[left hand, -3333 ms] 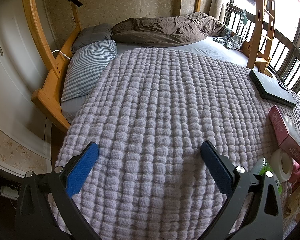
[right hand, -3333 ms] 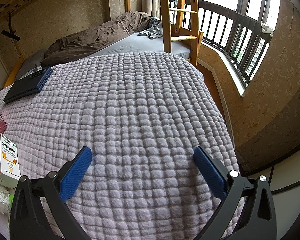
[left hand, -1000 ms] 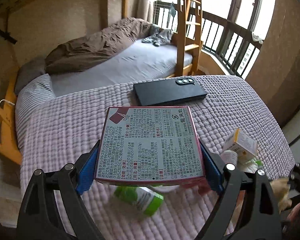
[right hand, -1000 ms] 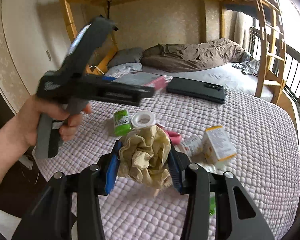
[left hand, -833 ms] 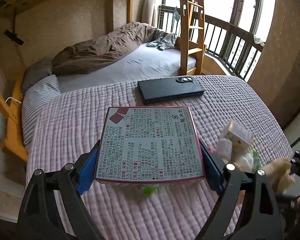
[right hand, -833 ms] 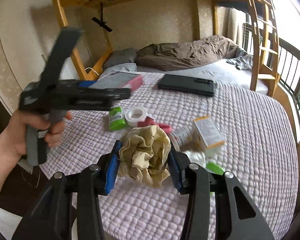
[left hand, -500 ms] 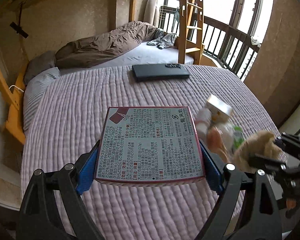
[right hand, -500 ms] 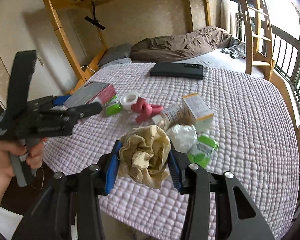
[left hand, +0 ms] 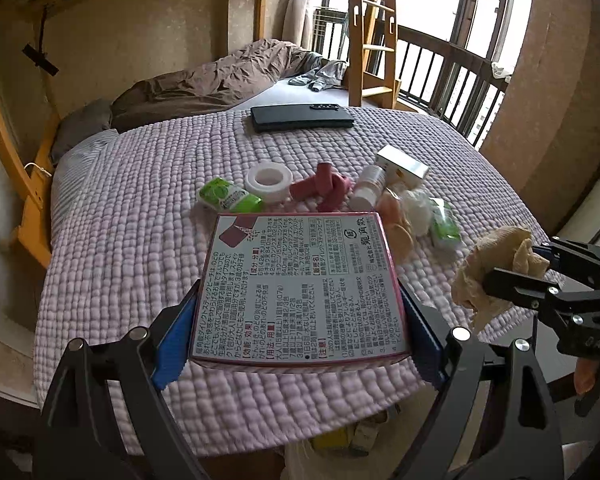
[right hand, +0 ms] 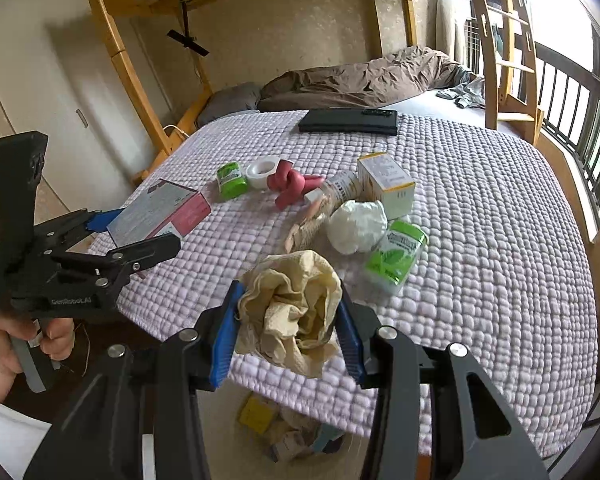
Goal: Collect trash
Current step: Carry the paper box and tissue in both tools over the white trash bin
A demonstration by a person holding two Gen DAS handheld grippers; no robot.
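My left gripper point(left hand: 300, 320) is shut on a flat pink box point(left hand: 300, 288) printed with Japanese text, held over the near edge of the quilted bed cover point(left hand: 140, 240). The right gripper point(right hand: 286, 332) is shut on a crumpled beige paper wad point(right hand: 288, 312) above the same edge. In the right wrist view the left gripper point(right hand: 136, 232) and its box point(right hand: 160, 212) show at the left, gripped by a hand point(right hand: 4, 344). Below the edge lies a heap of trash point(right hand: 288, 428) on the floor.
On the cover lie a green bottle point(left hand: 228, 200), a white tape roll point(left hand: 269, 178), a pink knotted piece point(left hand: 324, 192), a white bottle point(left hand: 368, 190), a small carton point(left hand: 402, 164), a white wad point(left hand: 418, 208) and a green pack point(left hand: 444, 226). A black phone point(left hand: 302, 118) lies farther back.
Both grippers, open and empty at first, now hold the box and the paper wad. Over the last second both have drawn back from the pile toward the bed's near edge.
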